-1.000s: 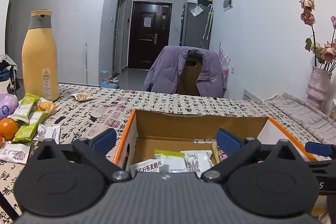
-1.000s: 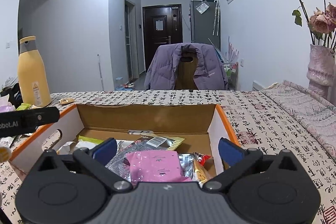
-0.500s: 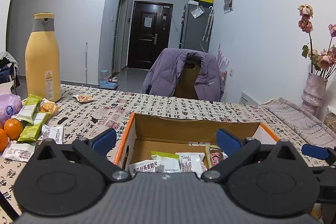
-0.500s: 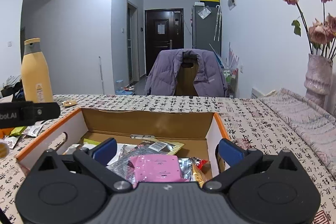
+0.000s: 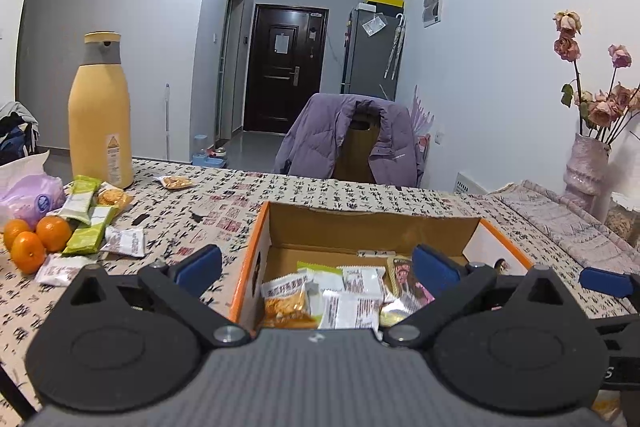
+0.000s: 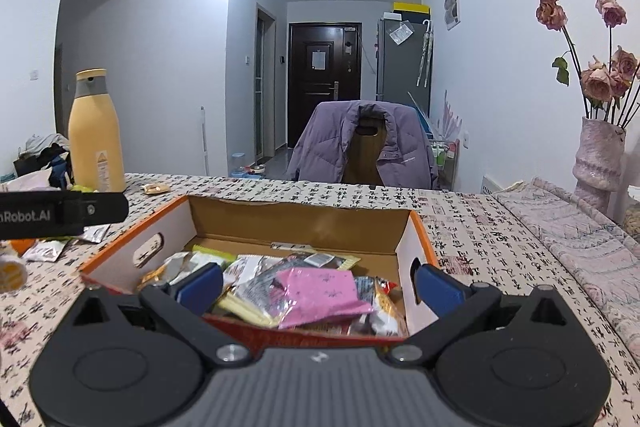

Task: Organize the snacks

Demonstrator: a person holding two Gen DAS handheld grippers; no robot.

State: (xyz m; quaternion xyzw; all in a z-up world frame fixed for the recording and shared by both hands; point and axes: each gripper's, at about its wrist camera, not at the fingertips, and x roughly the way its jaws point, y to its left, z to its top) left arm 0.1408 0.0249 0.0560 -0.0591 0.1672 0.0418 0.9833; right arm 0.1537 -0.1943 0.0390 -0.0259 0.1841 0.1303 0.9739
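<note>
An open cardboard box [image 5: 256,247] with an orange rim stands on the patterned tablecloth, holding several snack packets [image 5: 344,291]. My left gripper [image 5: 317,267] hovers open above the box's near left corner, nothing between its pads. My right gripper [image 6: 319,283] is also open and empty, over the near edge of the same box [image 6: 420,227], just above a pink packet [image 6: 320,291]. Loose snacks lie left of the box: green bars [image 5: 88,231] and white packets [image 5: 124,241]. One small packet [image 5: 174,182] lies farther back.
A tall yellow bottle [image 5: 100,115] stands at the back left, with oranges [image 5: 36,239] and a purple bag [image 5: 32,193] in front of it. A chair with a purple jacket [image 5: 352,143] is behind the table. A vase of dried roses [image 5: 586,167] stands at the right.
Both grippers have risen and drawn back slightly, so more of the box's contents show. Both stayed open and empty.
</note>
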